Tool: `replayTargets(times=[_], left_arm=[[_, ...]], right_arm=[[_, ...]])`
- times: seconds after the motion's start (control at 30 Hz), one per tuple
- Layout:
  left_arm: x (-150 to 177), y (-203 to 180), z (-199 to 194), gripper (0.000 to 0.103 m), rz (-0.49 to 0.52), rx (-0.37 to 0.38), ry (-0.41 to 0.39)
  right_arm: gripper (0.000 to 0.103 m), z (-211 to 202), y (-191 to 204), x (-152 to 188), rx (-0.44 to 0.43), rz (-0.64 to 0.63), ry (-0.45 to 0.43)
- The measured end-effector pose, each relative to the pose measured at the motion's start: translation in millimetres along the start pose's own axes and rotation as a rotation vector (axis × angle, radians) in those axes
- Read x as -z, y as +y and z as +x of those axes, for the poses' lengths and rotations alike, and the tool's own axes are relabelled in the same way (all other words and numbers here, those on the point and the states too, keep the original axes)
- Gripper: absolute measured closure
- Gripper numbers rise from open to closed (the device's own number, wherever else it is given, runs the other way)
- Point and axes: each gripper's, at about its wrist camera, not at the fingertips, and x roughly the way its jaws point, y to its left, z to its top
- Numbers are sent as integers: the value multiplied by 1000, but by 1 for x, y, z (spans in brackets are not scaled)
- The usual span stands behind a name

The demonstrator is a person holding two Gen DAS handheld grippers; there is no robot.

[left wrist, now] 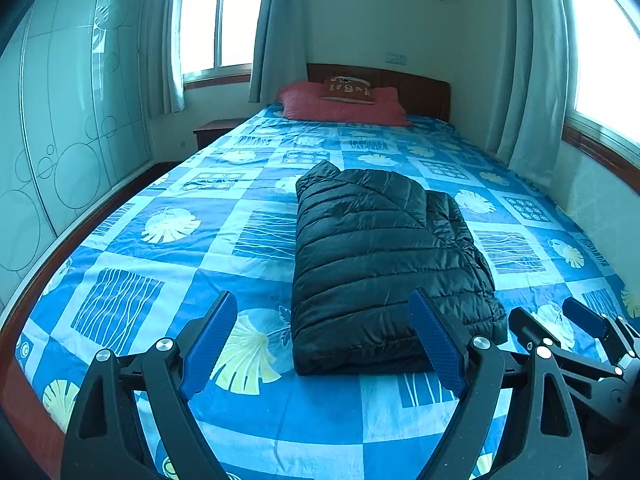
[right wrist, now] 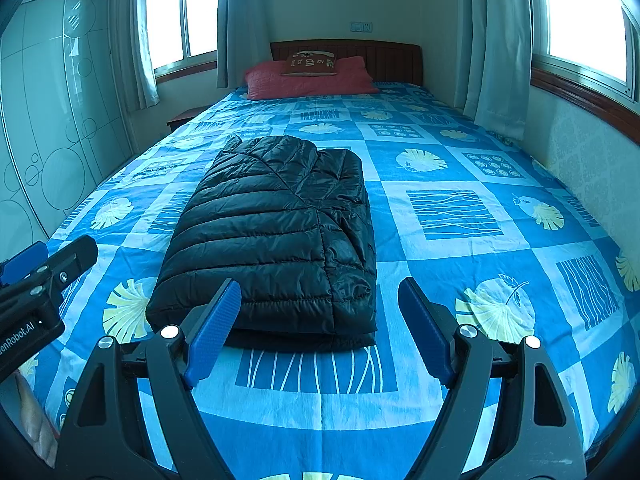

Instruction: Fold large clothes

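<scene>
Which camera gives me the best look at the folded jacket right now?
The right wrist view: the jacket lies centred and almost whole, only its near edge behind a fingertip. The left wrist view shows the jacket off to the right, with a fingertip covering its near right corner.

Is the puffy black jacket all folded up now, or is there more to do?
It looks nearly done. The black puffer jacket lies folded into a thick rectangle on the blue patterned bedsheet. Nothing is in hand: the left gripper and the right gripper are both open, short of the jacket's near edge. What may be left: one more fold, or tidying the bunched right side.
</scene>
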Motion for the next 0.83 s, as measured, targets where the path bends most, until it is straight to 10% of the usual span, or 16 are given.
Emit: replayTargets(times=[0.83], left_arm=[[11, 23, 43, 17, -46, -47, 101]], right_arm=[[22, 20, -23, 6, 13, 35, 34]])
